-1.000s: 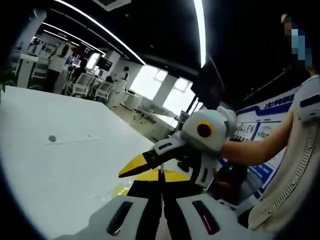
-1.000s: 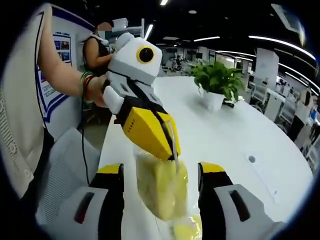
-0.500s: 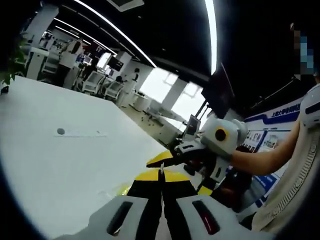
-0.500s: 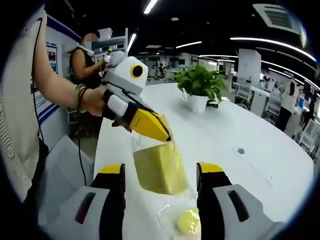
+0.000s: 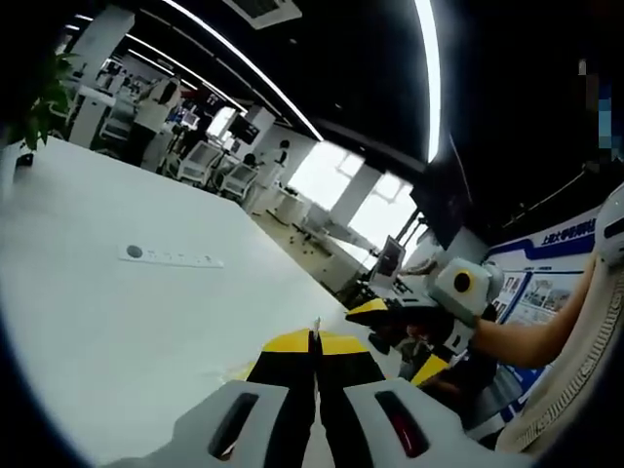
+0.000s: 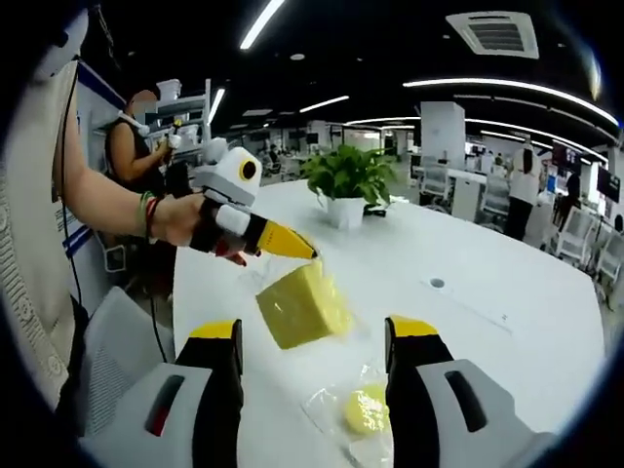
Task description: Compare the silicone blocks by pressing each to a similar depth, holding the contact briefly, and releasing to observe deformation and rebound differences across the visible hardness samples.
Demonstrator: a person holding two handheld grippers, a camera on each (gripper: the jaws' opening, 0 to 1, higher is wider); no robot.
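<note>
Yellow block [image 6: 304, 305] in a clear glossy bag [image 6: 292, 283], hanging above the white table [image 6: 487, 283] from the left gripper [image 6: 310, 255], jaws pressed together on the bag's top, round yellow piece [image 6: 366, 410] in a second clear bag [image 6: 346, 409] on the table, between the right gripper's [image 6: 310, 341] spread jaws, leafy potted plant [image 6: 349, 185] beyond.

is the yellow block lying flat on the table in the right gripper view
No, the yellow block hangs off the table in clear wrap pinched by the left gripper.
</note>
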